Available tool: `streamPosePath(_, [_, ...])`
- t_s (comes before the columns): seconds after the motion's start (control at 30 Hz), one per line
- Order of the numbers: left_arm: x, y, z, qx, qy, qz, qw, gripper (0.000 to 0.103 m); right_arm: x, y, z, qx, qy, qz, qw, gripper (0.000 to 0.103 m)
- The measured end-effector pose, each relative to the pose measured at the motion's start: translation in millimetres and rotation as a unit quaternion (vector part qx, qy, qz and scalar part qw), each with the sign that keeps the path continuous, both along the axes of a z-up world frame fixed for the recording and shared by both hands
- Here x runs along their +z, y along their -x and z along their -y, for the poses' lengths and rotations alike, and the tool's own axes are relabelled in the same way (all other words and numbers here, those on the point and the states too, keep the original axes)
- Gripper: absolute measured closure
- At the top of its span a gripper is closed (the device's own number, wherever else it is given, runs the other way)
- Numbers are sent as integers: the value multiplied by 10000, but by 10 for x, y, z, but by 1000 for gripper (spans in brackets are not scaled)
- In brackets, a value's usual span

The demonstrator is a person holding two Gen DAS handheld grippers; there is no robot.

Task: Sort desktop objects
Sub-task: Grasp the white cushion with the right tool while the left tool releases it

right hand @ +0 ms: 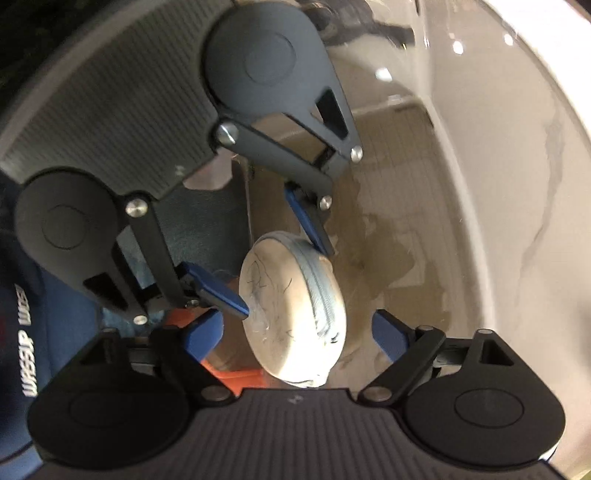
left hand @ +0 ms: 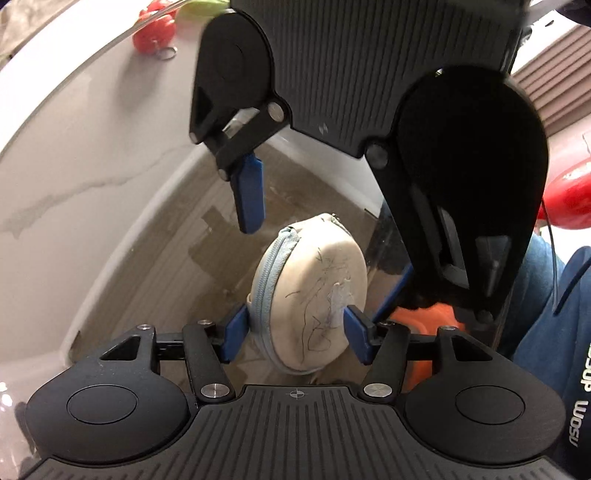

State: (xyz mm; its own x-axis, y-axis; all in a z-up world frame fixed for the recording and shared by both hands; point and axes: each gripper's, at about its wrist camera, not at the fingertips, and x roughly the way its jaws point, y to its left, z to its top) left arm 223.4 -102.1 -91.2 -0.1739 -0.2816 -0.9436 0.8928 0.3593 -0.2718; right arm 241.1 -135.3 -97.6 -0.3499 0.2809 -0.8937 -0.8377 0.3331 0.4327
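Note:
A round cream zip pouch (left hand: 310, 291) with a pale blue zipper and pen scribbles is held in the air beyond the table edge. My left gripper (left hand: 295, 328) is shut on the pouch, one blue finger on each flat side. In the right wrist view the pouch (right hand: 291, 314) sits between my right gripper's (right hand: 299, 338) open blue fingers, which stand apart from it. The left gripper (right hand: 284, 273) shows there from above, clamping the pouch. In the left wrist view the right gripper (left hand: 317, 251) hangs open above the pouch.
A white marbled table (left hand: 92, 147) curves along the left. A red plush keychain (left hand: 153, 31) lies on it at the far edge. A red object (left hand: 572, 195) is at the right. The floor below is brownish, with something orange (left hand: 417, 321) and a person's blue clothing (left hand: 546, 314).

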Motion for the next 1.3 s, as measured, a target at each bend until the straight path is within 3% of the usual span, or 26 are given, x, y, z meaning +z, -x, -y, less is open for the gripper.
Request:
streamPosePath(0.1, [7, -4, -41, 42, 97, -93, 9999, 42, -154, 77, -31, 17, 314, -313, 9990, 10])
streamPosePath(0.17, [8, 0, -62, 97, 144, -125, 9998, 42, -254, 99, -35, 7, 615, -516, 9968, 17])
streamPosePath(0.23, [4, 8, -89, 134, 173, -106, 9997, 40, -232, 130, -3, -108, 669, -385, 9970, 41])
streamPosePath(0.37, [63, -10, -176, 313, 405, -176, 9985, 38, -61, 302, 101, -362, 648, 21, 9972, 48])
streamPosePath(0.43, [140, -37, -229, 438, 536, -170, 9975, 34, 85, 376, 194, -586, 579, 135, 9965, 59])
streamPosePath(0.63, [565, -113, -458, 1005, 1209, -129, 9875, 15, 659, 474, 682, -1648, 276, 540, 9845, 63])
streamPosePath(0.77, [934, -155, -698, 1638, 1738, -26, 9711, 10, 957, 551, 1088, -2494, -206, 565, 9665, 63])
streamPosePath(0.87, [1220, -151, -1003, 2310, 2152, 114, 9488, 10, 1160, 568, 1472, -3274, -818, 443, 9403, 63])
streamPosePath(0.93, [1393, -133, -1250, 2857, 2408, 253, 9272, 10, 1314, 550, 1755, -3767, -1294, 384, 9165, 63])
streamPosePath(1.0, [1517, -107, -1525, 3480, 2600, 422, 8997, 9, 1481, 516, 2067, -4240, -1780, 449, 8869, 63])
streamPosePath(1.07, [1650, -176, -1859, 4243, 2554, 691, 8660, 9, 1632, 468, 2367, -4658, -2158, 538, 8565, 63])
streamPosePath(1.17, [1713, -192, -2263, 5328, 2101, 1055, 8129, 9, 1635, 317, 2656, -5144, -2370, 698, 8212, 63])
streamPosePath(1.23, [1659, -158, -2394, 5877, 1397, 1455, 7835, 9, 1576, 126, 2751, -5416, -2297, 825, 8045, 63])
streamPosePath(1.3, [1537, -141, -2494, 6233, 670, 1909, 7553, 9, 1299, -209, 2592, -5692, -2077, 722, 7923, 63])
